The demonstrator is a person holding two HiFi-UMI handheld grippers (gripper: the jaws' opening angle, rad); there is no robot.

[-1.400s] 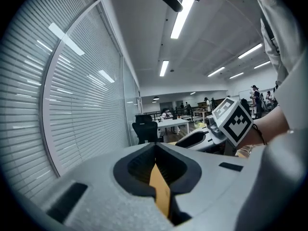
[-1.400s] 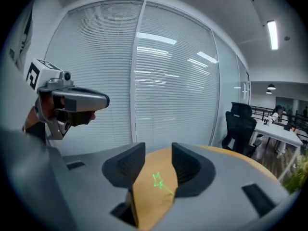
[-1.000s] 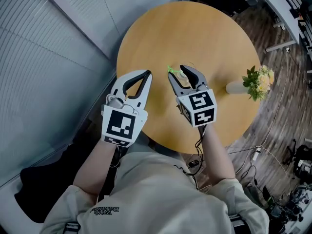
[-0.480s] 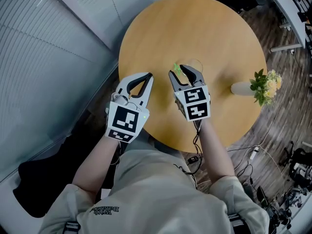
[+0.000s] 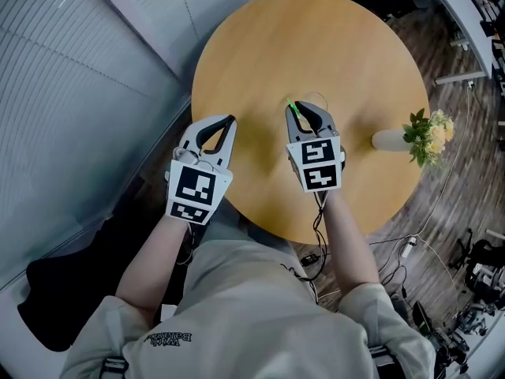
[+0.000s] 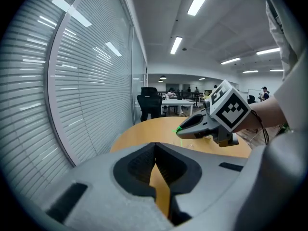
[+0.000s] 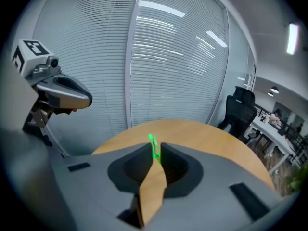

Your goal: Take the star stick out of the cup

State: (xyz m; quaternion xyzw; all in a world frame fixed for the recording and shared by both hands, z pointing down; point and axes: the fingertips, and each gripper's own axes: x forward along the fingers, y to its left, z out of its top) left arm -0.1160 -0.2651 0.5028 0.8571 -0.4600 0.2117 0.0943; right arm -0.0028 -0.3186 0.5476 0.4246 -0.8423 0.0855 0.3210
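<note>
1 table (image 5: 260,46) by blinds (image 5: 79,69); right gripper (image 5: 304,110) jaws closing on stick (image 7: 154,146), left gripper's (image 5: 228,121) together.

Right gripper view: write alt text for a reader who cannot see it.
The right gripper has its jaws closing on a thin green stick, whose top pokes up between their tips, above a round wooden table. The left gripper hovers at the upper left, with window blinds behind.

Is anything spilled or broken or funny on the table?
Nothing stands out. No spill shows on the table, and the flowers sit in their vase. The right gripper has its jaws closing with the green stick between them.
</note>
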